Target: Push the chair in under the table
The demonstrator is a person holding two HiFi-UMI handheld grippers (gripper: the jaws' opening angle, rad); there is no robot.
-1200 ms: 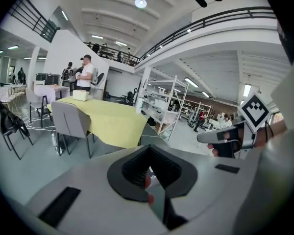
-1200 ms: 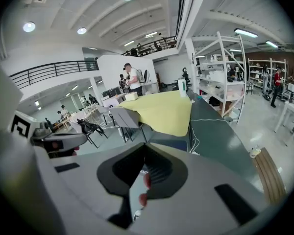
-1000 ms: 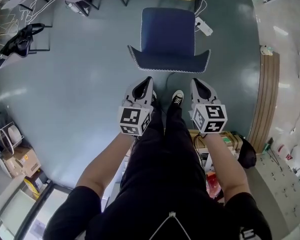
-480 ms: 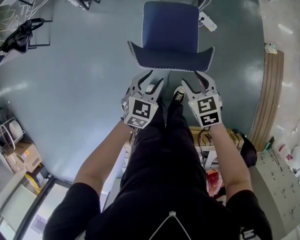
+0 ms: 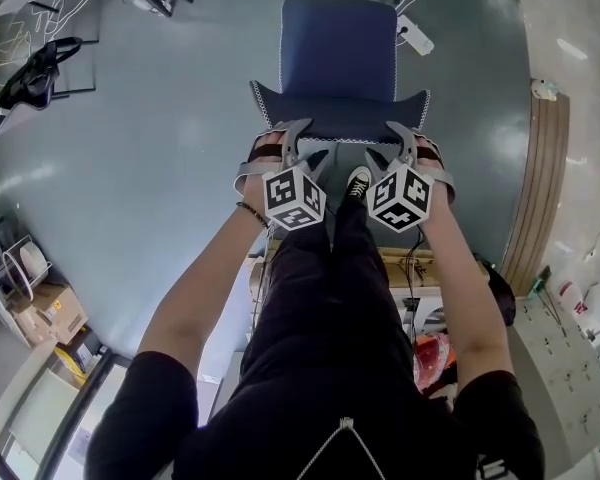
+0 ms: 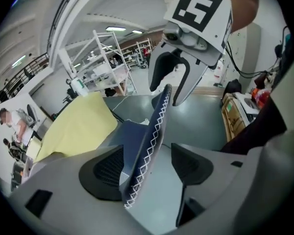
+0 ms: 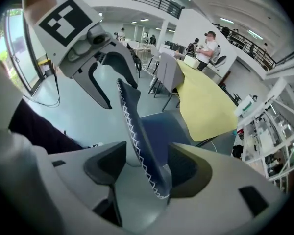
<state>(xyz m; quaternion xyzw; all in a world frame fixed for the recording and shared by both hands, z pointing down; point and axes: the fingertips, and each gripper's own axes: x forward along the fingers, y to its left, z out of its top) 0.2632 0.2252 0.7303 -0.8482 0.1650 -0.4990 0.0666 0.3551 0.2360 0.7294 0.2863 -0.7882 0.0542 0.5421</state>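
Head view: we note the left gripper (image 5: 283,140) and right gripper (image 5: 412,140), jaws just opened wide, straddling the backrest (image 5: 340,118) unclamped, ready to push the blue chair (image 5: 338,43), standing out from the yellow table (image 6: 73,126).

Bright, even overhead lighting; soft floor (image 5: 160,168) glare; strong fisheye distortion, dark corners.

**Head view:** taken from above, facing steeply down past the person's legs (image 5: 330,298) onto the chair (image 5: 338,48) and the floor (image 5: 160,168).

**Left gripper view, right gripper view:** each set close behind its own jaws, facing along them into the hall.

**Shared by all three:** the backrest (image 5: 340,118) (white-stitched edge), seen nearest in the gripper views.
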